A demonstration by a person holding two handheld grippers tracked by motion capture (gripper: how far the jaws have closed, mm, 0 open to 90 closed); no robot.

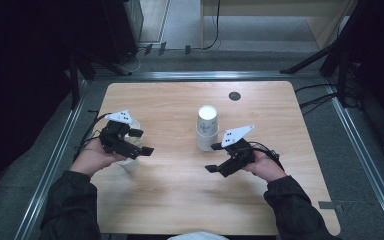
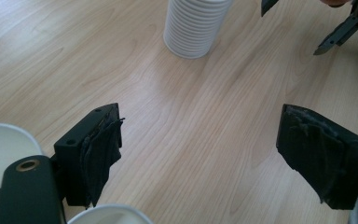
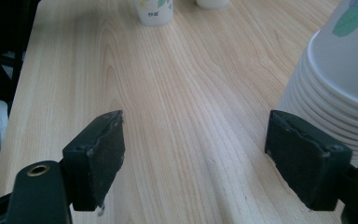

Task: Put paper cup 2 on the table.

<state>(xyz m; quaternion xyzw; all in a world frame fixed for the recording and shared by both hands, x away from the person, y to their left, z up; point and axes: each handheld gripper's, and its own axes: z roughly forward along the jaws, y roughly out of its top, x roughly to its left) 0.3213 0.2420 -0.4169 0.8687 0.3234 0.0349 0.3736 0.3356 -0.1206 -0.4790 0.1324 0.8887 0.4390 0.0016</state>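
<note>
An upside-down stack of white paper cups (image 1: 207, 128) with a green print stands at the table's middle. My left gripper (image 1: 142, 141) hovers at the left, open, with nothing between its jaws. Two single white cups sit under and beside it, one behind (image 1: 133, 125) and one in front (image 1: 128, 164). In the left gripper view the open gripper (image 2: 200, 144) faces bare wood, cup rims (image 2: 0, 149) at the lower left, the stack (image 2: 196, 25) ahead. My right gripper (image 1: 212, 157) is open just right of and below the stack. In the right gripper view the open gripper (image 3: 193, 149) has the stack (image 3: 340, 84) beside its right jaw.
The wooden table (image 1: 180, 190) has a small dark round cap (image 1: 234, 95) near its far edge. Two single cups (image 3: 154, 9) stand far ahead in the right gripper view. Metal rails and cables surround the table on the floor.
</note>
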